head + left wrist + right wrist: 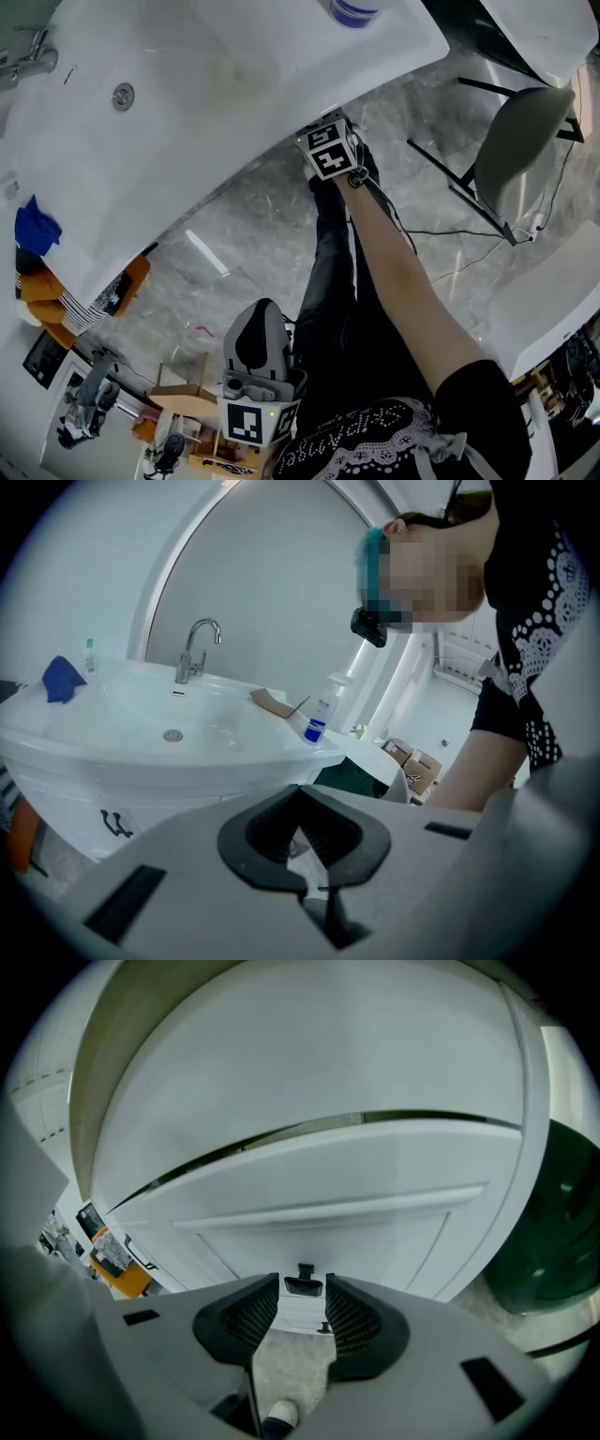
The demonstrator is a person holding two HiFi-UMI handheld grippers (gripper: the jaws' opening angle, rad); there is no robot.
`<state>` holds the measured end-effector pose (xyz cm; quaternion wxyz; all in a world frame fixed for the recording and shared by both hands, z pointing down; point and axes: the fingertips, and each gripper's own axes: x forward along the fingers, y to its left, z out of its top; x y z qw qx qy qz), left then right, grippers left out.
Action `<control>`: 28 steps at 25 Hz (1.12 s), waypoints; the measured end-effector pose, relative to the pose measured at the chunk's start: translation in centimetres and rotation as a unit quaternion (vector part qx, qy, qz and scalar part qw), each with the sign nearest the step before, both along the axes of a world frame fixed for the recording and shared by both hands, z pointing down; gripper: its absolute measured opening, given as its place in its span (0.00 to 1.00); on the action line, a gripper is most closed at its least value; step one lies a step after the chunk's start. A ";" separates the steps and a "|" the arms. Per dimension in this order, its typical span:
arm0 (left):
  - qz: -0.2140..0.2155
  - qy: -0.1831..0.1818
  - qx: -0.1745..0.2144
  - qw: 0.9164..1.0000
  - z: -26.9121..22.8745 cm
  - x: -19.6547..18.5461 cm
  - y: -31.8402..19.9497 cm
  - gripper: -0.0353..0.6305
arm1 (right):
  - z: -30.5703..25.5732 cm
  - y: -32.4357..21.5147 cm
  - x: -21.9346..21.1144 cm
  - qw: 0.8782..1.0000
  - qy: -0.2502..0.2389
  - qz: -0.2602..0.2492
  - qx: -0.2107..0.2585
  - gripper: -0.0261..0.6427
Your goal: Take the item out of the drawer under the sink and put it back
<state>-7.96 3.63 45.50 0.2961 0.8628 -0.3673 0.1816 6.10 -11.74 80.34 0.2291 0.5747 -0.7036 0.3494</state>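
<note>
The white sink [216, 103] stands over a white cabinet whose drawer front [319, 1218] fills the right gripper view and looks shut. A small black handle [303, 1284] sticks out of that front. My right gripper [302, 1290] is open, with the handle between its fingertips and a thin gap on each side. In the head view only its marker cube [330, 150] shows, tucked under the sink's rim. My left gripper [260, 314] hangs low by the person's leg, shut with nothing in it [300, 794], facing the sink from the side. The item itself is hidden.
On the sink are a blue cloth [36, 227], a chrome faucet [197, 647] and a blue-labelled bottle [319, 716]. A grey chair [520, 150] stands to the right on the marble floor. A dark green container [553, 1232] sits right of the cabinet.
</note>
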 end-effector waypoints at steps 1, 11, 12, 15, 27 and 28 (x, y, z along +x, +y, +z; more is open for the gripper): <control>0.000 -0.002 -0.004 1.000 0.2 -0.1 0.0 0.06 | 0.2 -0.2 -0.1 1.000 -0.001 0.000 -0.001 0.25; -0.029 0.003 -0.019 0.999 0.6 -0.4 -0.9 0.06 | 1.5 -1.2 0.2 1.000 -0.009 0.011 0.003 0.25; -0.024 -0.004 -0.018 1.000 0.8 -0.8 -0.6 0.06 | 1.5 -1.2 0.1 1.000 -0.009 0.009 0.004 0.25; -0.023 -0.009 -0.019 1.000 0.8 -1.1 -0.5 0.06 | 1.4 -1.3 0.0 1.000 -0.014 0.009 0.010 0.25; -0.023 -0.005 -0.014 1.000 0.5 -1.2 -0.3 0.06 | 1.3 0.1 -0.1 1.000 -0.003 0.003 0.010 0.25; -0.022 -0.004 -0.014 1.000 0.5 -1.2 -0.2 0.06 | 1.3 0.4 -0.1 1.000 -0.002 0.003 0.009 0.25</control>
